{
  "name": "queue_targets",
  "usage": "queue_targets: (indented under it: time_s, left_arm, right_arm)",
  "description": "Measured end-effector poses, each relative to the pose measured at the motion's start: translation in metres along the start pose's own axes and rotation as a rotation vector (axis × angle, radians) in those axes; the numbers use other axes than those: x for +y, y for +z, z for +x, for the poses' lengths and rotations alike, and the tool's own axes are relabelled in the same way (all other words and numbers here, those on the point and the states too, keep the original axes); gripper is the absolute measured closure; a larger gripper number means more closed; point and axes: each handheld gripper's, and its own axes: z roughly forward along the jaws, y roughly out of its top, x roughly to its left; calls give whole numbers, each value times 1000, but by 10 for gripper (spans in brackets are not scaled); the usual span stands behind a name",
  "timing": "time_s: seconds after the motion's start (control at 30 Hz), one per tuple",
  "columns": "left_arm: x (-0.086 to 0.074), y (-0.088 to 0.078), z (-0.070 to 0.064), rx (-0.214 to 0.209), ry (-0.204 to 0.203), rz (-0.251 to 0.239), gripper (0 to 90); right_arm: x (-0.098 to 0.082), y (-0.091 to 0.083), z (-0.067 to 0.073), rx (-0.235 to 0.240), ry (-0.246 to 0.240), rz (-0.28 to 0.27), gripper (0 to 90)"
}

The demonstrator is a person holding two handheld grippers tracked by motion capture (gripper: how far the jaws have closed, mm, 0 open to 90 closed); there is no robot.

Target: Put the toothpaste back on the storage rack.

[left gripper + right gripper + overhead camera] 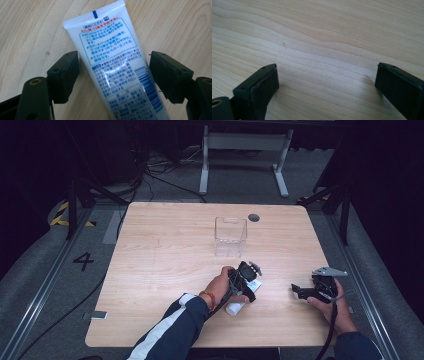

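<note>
A white toothpaste tube (112, 62) with blue and red print lies flat on the wooden table (160, 265), its crimped end pointing away in the left gripper view. My left gripper (114, 72) straddles it, one black pad on each side. Narrow gaps show between pads and tube, so it stands open. From the high view, the left gripper (246, 290) points down over the tube (235, 308) near the table's front middle. My right gripper (296, 290) rests open at the front right, and in its own view, the right gripper (327, 82) has only bare wood between its jaws.
A clear plastic box (230, 236) stands upright beyond the left gripper, toward the table's far middle. A small dark round cap (254, 217) sits in the tabletop behind it. Cables and a metal frame lie on the floor past the far edge.
</note>
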Motion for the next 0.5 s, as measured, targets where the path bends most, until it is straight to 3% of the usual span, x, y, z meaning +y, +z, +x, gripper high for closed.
queue_targets:
  time_s: [0.03, 0.17, 0.33, 0.5]
  left_arm:
    - [2, 1, -2, 14, 1, 9, 250]
    - [4, -2, -6, 2, 38, 22, 404]
    - [3, -5, -7, -3, 57, 33, 468]
    - [0, -9, -4, -31, 77, 9, 569]
  right_arm:
    - [0, 0, 0, 1, -2, 0, 52]
    - [0, 0, 0, 2, -4, -1, 53]
    - [0, 0, 0, 3, -5, 0, 52]
    - [0, 0, 0, 5, -7, 1, 53]
